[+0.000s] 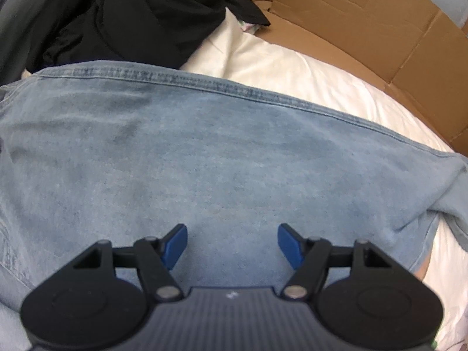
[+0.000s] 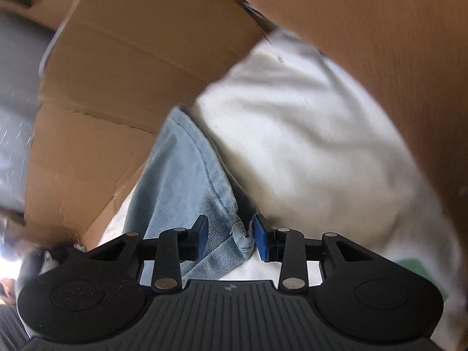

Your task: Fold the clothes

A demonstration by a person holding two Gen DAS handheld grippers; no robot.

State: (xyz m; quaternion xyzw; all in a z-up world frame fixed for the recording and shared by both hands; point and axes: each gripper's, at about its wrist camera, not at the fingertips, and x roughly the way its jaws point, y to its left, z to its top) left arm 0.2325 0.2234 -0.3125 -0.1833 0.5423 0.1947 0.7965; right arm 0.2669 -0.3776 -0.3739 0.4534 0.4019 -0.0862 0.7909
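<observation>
1. Denim, pale blue and faded: the jeans (image 1: 204, 152) lie spread flat over a white sheet (image 1: 307, 70), filling most of the left wrist view, a stitched seam running along their far edge.
2. Left tongs (image 1: 232, 242) hover just over the denim, blue pads set wide, nothing between them.
3. Right tongs (image 2: 231, 238) sit narrow around a bunched corner of the jeans (image 2: 187, 181); the fold touches the right pad, but whether both pads press it I cannot tell.
4. Black clothes (image 1: 140, 17) are heaped beyond the jeans' far edge.
5. Brown cardboard (image 1: 365, 29) stands along the edge of the sheet, seen also in the right wrist view (image 2: 117, 67).
</observation>
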